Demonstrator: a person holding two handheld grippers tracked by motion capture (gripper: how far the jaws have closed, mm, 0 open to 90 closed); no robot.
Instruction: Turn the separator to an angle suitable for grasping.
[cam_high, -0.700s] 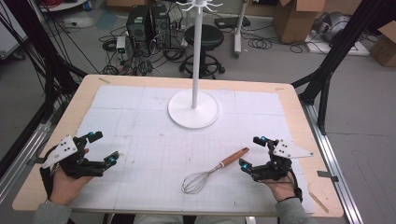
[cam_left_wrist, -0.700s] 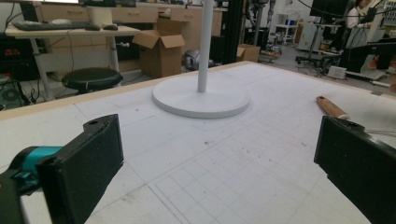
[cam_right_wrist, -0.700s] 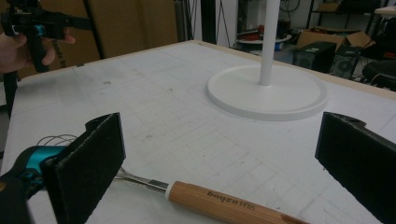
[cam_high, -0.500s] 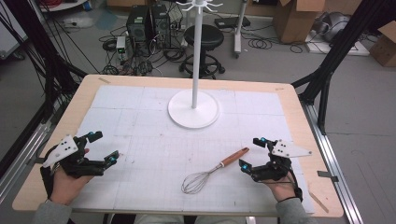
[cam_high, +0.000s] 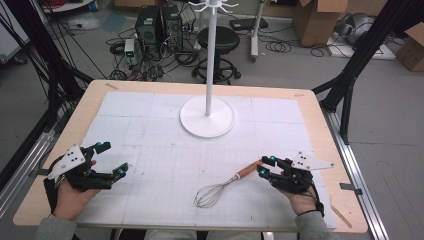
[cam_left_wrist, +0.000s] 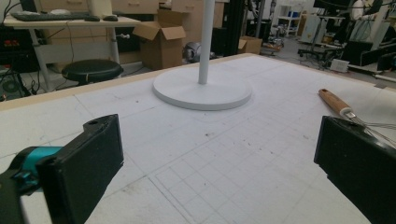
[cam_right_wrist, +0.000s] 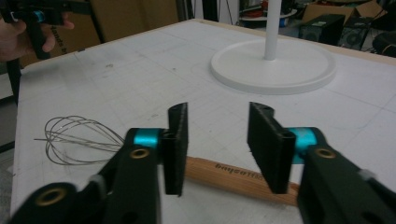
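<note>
well, my right claw sits low at the near right of the counter, its jaws partly apart and astride the wooden handle of the whisk. from the right claw's own view the handle lies crosswise just under and between the two pads, and neither pad presses on it, so i hold nothing there. the whisk lies flat on the counter, near the front edge and right of the middle, wire loops pointing left and near, handle pointing right and far toward my right hand. my left claw rests at the near left, well apart from the whisk, jaws wide and empty. a white stand rises from its round base at the far middle.
</note>
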